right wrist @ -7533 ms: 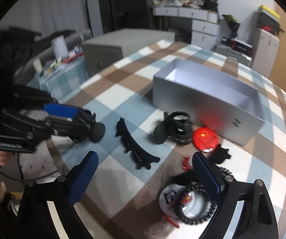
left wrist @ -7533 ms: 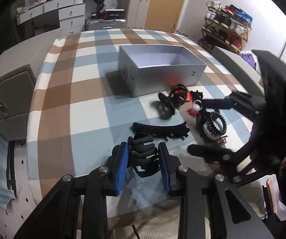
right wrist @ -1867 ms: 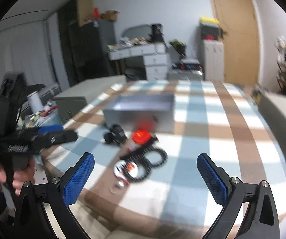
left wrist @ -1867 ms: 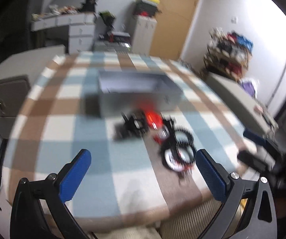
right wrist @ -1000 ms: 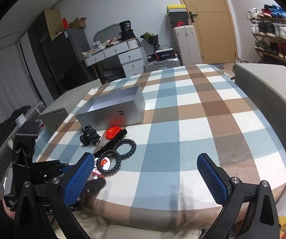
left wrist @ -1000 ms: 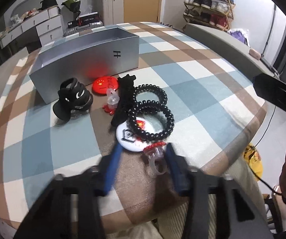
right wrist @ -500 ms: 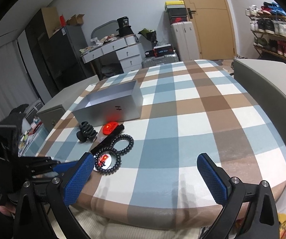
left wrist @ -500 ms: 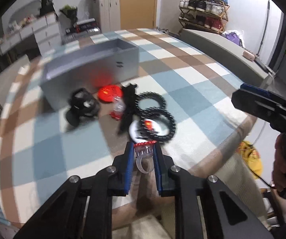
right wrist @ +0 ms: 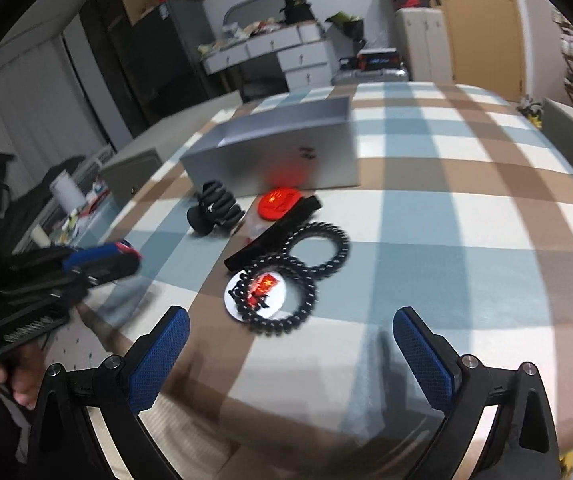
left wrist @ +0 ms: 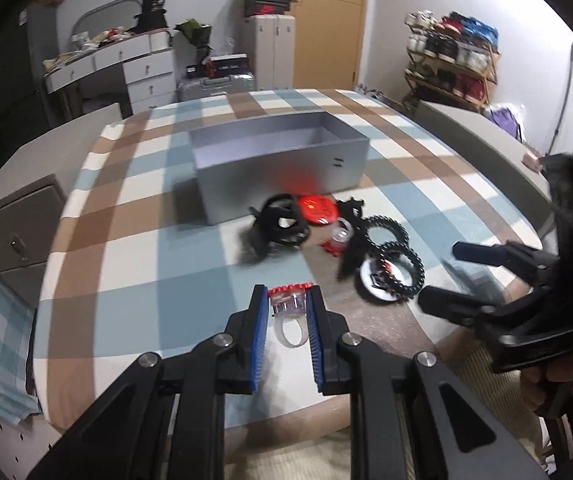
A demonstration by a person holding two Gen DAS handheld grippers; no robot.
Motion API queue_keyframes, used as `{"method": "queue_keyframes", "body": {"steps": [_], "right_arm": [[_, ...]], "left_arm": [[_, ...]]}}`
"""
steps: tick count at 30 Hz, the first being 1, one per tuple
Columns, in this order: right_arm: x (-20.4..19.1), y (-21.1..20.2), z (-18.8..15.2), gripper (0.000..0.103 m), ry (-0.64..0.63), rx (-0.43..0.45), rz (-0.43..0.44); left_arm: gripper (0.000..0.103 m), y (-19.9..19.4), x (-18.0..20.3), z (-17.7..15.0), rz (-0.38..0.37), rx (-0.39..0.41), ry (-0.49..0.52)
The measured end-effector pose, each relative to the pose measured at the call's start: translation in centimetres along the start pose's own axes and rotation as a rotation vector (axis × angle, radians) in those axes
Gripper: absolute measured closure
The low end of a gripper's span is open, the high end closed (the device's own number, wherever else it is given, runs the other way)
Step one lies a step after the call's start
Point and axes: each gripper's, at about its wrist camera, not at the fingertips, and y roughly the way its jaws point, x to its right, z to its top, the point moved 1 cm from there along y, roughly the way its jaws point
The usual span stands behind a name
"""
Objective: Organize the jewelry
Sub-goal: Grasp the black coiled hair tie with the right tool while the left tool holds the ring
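Observation:
My left gripper (left wrist: 286, 300) is shut on a clear plastic ring with a red top (left wrist: 288, 309), held above the near part of the table. The grey open box (left wrist: 278, 164) stands further back. In front of it lie a black claw clip (left wrist: 280, 226), a red round badge (left wrist: 318, 207), a second clear ring (left wrist: 339, 238), a black barrette (left wrist: 352, 248), two black coil hair ties (left wrist: 390, 250) and a white badge (left wrist: 376, 278). My right gripper (right wrist: 290, 332) is open and empty, hovering just short of the coil ties (right wrist: 298, 268).
The checked tablecloth (left wrist: 126, 248) covers a round table. A grey cabinet (left wrist: 14, 232) stands to its left. A dresser (left wrist: 126, 68), suitcases and a shoe rack (left wrist: 450, 60) line the far wall. The right gripper shows at the right of the left wrist view (left wrist: 462, 276).
My left gripper closed on the clear ring, lifted it and swung left toward the box. My right gripper came down and in toward the coil ties.

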Motion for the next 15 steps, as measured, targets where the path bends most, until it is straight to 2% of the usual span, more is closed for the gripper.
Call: {"method": "queue_keyframes", "body": {"steps": [3, 8, 15], "right_arm": [[-0.3, 1.4, 0.4, 0.009, 0.002, -0.024, 0.005], [-0.7, 1.6, 0.5, 0.011, -0.021, -0.018, -0.014], [-1.5, 1.7, 0.2, 0.034, -0.063, -0.011, -0.045]], "left_arm": [[0.089, -0.3, -0.5, -0.1, 0.008, 0.008, -0.01], [0.089, -0.4, -1.3, -0.5, 0.017, 0.011, -0.026], [0.089, -0.4, -2.2, -0.8, 0.02, 0.006, -0.041]]}}
